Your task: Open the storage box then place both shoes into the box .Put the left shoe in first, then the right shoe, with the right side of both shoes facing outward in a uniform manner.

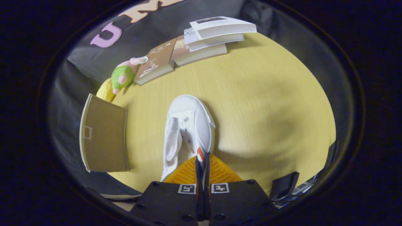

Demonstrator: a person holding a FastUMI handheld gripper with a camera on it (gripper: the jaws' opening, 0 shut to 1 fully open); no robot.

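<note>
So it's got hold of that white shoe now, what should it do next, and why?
Probably lift the shoe a little and carry it toward the cardboard flap beside it. The gripper looks closed on the back edge of the shoe, its jaws nearly together, while the shoe seems to rest on the yellow table. I can't tell whether this is the left shoe.

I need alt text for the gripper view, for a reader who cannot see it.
The gripper is shut on the heel edge of a white shoe on a yellow table. A brown box flap stands beside it; books and a plush toy lie beyond.
</note>
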